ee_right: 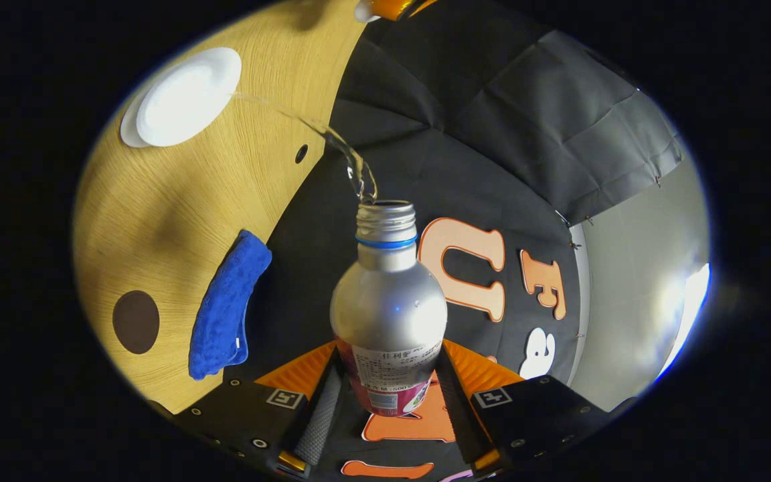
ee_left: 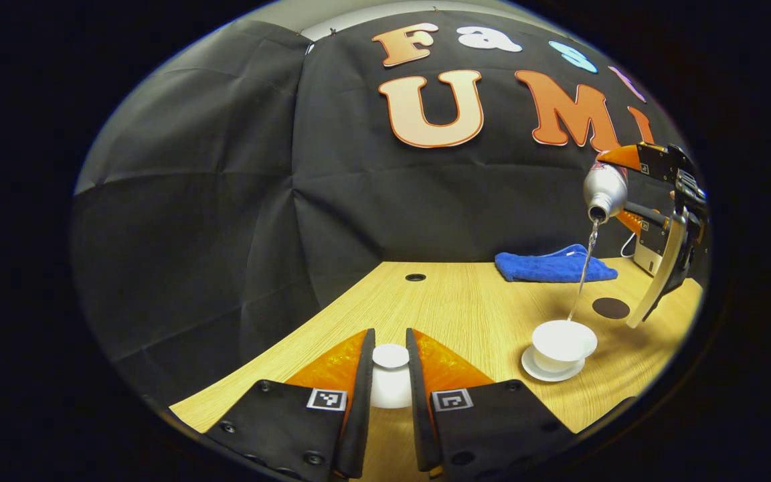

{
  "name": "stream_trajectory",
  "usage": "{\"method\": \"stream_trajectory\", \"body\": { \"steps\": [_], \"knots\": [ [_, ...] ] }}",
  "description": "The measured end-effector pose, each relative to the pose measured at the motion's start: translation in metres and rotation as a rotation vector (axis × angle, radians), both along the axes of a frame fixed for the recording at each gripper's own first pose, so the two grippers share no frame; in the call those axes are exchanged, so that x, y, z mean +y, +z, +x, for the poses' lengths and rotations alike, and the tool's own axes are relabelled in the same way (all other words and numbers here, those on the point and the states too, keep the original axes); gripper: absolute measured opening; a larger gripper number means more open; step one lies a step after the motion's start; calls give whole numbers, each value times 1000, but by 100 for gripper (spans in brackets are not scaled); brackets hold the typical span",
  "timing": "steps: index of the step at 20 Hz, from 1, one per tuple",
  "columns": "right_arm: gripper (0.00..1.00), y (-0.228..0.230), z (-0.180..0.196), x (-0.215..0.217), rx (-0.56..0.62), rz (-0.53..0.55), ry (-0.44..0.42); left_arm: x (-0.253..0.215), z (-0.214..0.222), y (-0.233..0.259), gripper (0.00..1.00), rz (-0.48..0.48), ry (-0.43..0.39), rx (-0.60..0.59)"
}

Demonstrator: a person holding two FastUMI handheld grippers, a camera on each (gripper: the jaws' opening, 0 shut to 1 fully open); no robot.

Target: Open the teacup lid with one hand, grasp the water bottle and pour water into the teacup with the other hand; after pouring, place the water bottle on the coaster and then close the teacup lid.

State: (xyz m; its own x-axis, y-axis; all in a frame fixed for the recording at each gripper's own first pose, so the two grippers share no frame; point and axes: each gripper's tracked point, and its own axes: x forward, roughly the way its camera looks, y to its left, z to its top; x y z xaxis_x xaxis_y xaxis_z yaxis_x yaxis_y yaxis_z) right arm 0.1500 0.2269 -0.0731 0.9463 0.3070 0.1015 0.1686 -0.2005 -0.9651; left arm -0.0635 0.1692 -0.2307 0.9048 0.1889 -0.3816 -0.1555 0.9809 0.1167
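Note:
A white teacup [ee_left: 563, 343] stands uncovered on its white saucer [ee_left: 551, 370] on the wooden table, right of my left gripper [ee_left: 391, 375]. That gripper is shut on the white teacup lid [ee_left: 391, 381], held just above the table. My right gripper [ee_right: 387, 395] is shut on a silver water bottle [ee_right: 389, 308], tipped over, and a thin stream of water [ee_right: 332, 144] runs from its mouth into the teacup [ee_right: 187, 97]. From the left gripper view the tilted bottle [ee_left: 605, 191] hangs high at the right, with the stream [ee_left: 585, 268] falling to the cup. A round dark coaster [ee_left: 610, 308] lies behind the cup.
A folded blue cloth [ee_left: 555, 266] lies at the back of the table [ee_left: 452, 301], near the wall; it also shows beside the coaster [ee_right: 136, 321] as the cloth [ee_right: 225, 304]. A small round hole [ee_left: 415, 276] sits in the tabletop near the back edge.

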Motion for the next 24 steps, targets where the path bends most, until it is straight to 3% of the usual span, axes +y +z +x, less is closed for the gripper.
{"method": "stream_trajectory", "body": {
  "steps": [13,16,17,18,20,23,24],
  "knots": [
    [74,-31,-10,23,-26,-99,76,-7,-2,-1,33,-5,-15,-7],
    [77,-40,-12,22,-30,-104,78,-12,0,-1,32,-7,-24,-7],
    [77,-40,-12,21,-30,-106,79,-13,0,-3,28,-9,-28,-8],
    [77,-42,-13,21,-28,-103,80,-16,2,0,32,-12,-31,-14],
    [77,-44,-14,21,-20,-97,83,-22,4,3,28,-17,-44,-24],
    [77,-49,-17,22,-8,-93,87,-28,6,0,32,-21,-57,-16],
    [77,-51,-19,20,-1,-83,88,-30,6,-1,28,-29,-59,-16]
  ]
}}
